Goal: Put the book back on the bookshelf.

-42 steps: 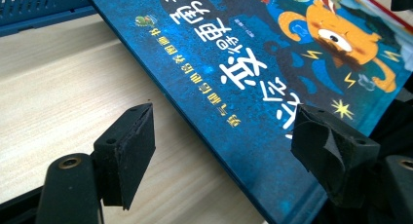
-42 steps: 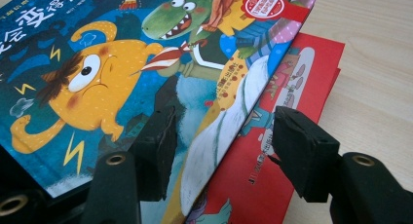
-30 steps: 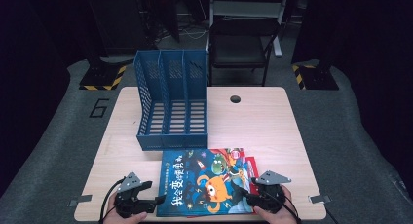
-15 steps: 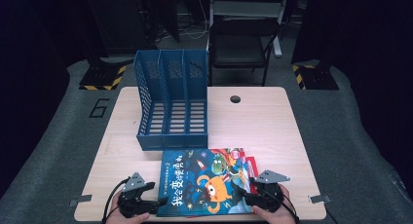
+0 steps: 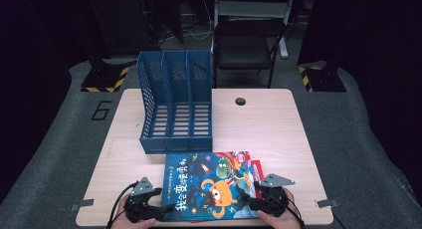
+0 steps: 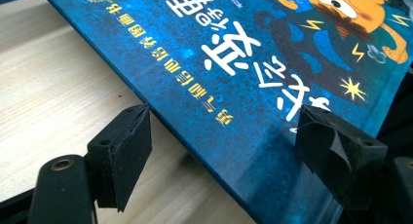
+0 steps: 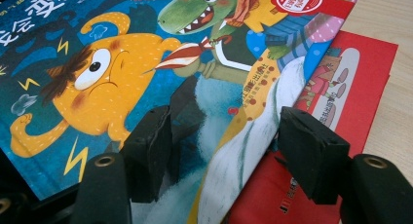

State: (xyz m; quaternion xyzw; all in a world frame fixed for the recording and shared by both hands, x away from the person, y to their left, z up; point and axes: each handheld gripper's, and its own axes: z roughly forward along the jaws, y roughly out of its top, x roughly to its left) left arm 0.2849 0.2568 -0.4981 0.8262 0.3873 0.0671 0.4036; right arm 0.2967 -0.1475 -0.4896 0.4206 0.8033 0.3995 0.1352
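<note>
A blue picture book with an orange monster on its cover lies flat near the table's front edge, on top of a red book. My left gripper is at the book's left edge. In the left gripper view its jaws are open, straddling the spine edge of the book without pressing on it. My right gripper is at the right edge. Its jaws are open and have just been opening a little over the cover, with the red book beside them.
A blue three-slot file rack stands on the wooden table just behind the books, its slots empty. A round cable hole is at the back. A black chair stands beyond the table.
The left gripper has shifted slightly at the book's left edge. The books and the right hand have kept their place.
</note>
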